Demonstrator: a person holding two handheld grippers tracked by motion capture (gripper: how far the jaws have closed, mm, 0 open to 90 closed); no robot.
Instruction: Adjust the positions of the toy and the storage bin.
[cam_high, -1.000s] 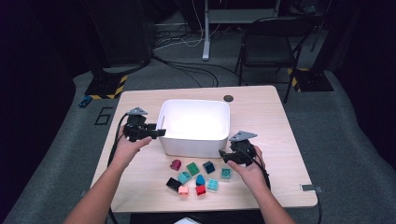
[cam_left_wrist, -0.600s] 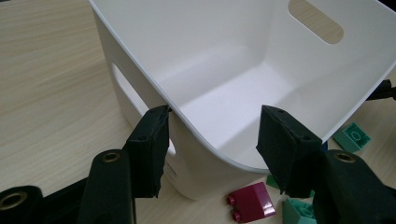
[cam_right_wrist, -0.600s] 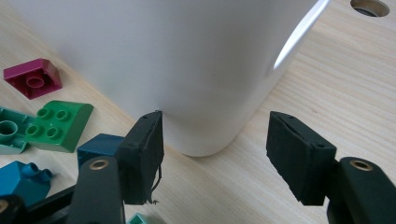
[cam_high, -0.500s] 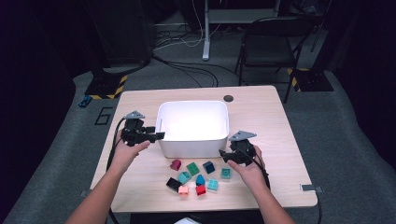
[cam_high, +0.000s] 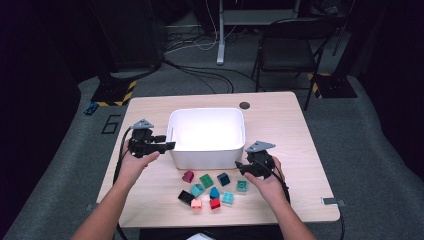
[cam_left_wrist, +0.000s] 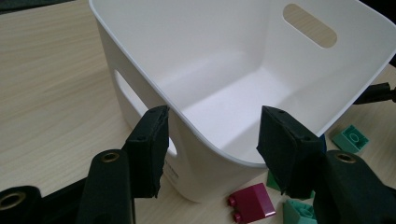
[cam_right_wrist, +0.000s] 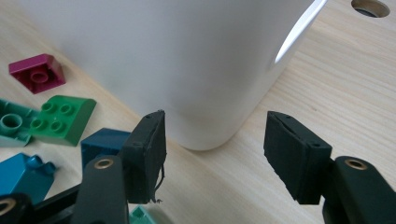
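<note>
Now, white bin btwn L tongs, R tongs, both open

**Layout around the two claws**

The bin stands between the claws on the table. The left gripper is at the bin's near left corner, one jaw on each side of the wall there. The right gripper is just beside the bin's near right corner. The blocks lie before the bin, left of the right gripper and right of the left gripper.
</note>
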